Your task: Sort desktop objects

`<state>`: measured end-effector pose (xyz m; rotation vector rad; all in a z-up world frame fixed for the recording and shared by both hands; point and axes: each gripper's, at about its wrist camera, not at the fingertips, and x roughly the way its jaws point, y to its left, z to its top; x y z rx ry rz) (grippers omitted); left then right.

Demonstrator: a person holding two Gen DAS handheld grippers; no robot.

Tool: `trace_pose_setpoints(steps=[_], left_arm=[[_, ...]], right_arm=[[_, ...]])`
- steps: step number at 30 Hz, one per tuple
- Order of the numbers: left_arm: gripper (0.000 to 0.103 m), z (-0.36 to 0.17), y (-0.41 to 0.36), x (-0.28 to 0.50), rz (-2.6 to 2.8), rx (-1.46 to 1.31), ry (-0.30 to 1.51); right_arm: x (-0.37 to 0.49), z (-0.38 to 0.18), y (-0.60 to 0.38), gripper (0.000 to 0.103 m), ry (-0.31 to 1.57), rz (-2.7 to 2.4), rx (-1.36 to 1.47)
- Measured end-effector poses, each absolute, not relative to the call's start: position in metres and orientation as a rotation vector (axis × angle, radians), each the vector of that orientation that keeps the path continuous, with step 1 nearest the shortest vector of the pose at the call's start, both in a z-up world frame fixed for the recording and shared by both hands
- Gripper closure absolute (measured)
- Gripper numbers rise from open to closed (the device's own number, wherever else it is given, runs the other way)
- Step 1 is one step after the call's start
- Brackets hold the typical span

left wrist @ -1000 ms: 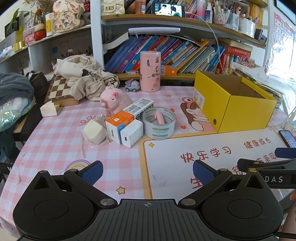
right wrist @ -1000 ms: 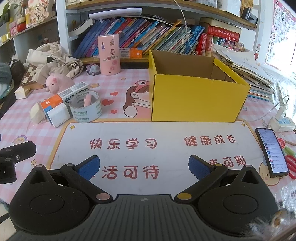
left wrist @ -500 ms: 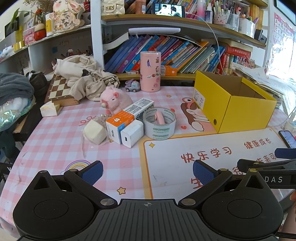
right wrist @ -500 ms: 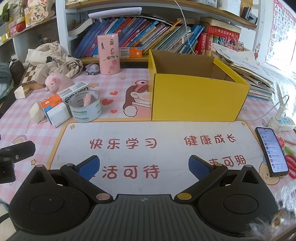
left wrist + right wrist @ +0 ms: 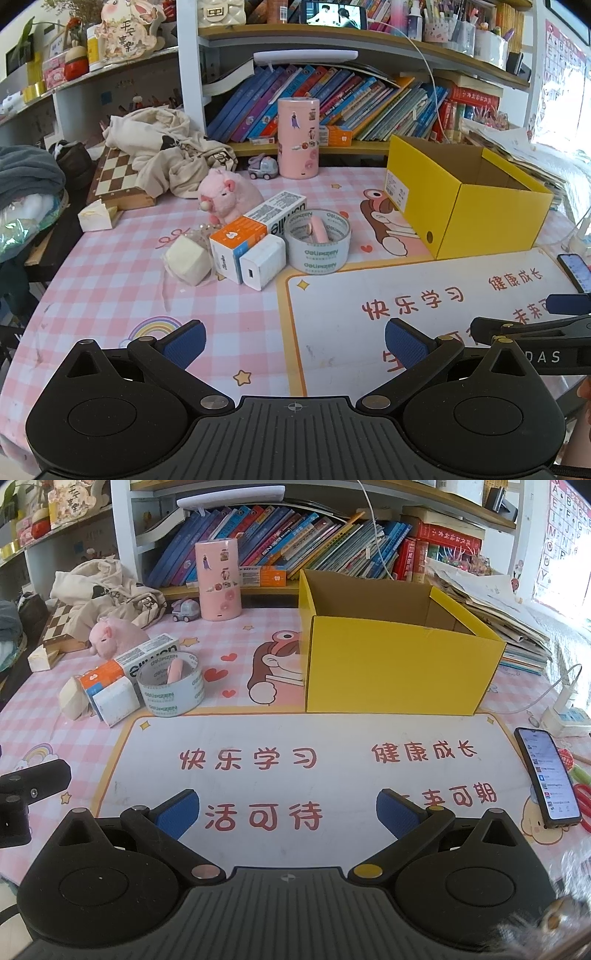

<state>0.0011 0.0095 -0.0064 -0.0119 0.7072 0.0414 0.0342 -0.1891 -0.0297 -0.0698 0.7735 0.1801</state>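
A cluster sits on the pink checked tablecloth: a tape roll (image 5: 318, 242) (image 5: 171, 688) with a small pink item inside, a white charger (image 5: 263, 261), an orange-and-white box (image 5: 258, 229) (image 5: 129, 664), a cream cube (image 5: 186, 260) and a pink plush (image 5: 228, 195) (image 5: 114, 635). An open yellow box (image 5: 465, 205) (image 5: 395, 664) stands to the right of them. My left gripper (image 5: 294, 341) is open, well short of the cluster. Over the white mat (image 5: 314, 760), my right gripper (image 5: 288, 808) is open and holds nothing.
A phone (image 5: 548, 775) lies at the right edge beside a power strip (image 5: 565, 716) and cable. A pink canister (image 5: 298, 138), toy car (image 5: 263, 168), chessboard (image 5: 118, 177) and heaped cloth (image 5: 166, 155) stand at the back before the bookshelves.
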Motion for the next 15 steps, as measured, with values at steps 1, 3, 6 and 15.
trace_pose_setpoints(steps=[1,3,6,15], left_arm=[[0.0,-0.0064,0.0096,0.0012,0.039,-0.013,0.708],[0.0,-0.0065,0.0095,0.0013,0.039,-0.013,0.708],[0.0,-0.0066,0.0095,0.0016,0.039,-0.013,0.708],[0.0,-0.0072,0.0135,0.0022,0.018,-0.024,0.711]], right_arm=[[0.0345,-0.0297,-0.1891,0.0,0.774,0.179,-0.069],[0.0349,-0.0298,-0.1889,0.0,0.776,0.178,-0.069],[0.0348,-0.0302,-0.1882,0.0,0.777,0.176,-0.069],[0.0383,-0.0292,-0.181,0.0,0.775,0.191,-0.084]])
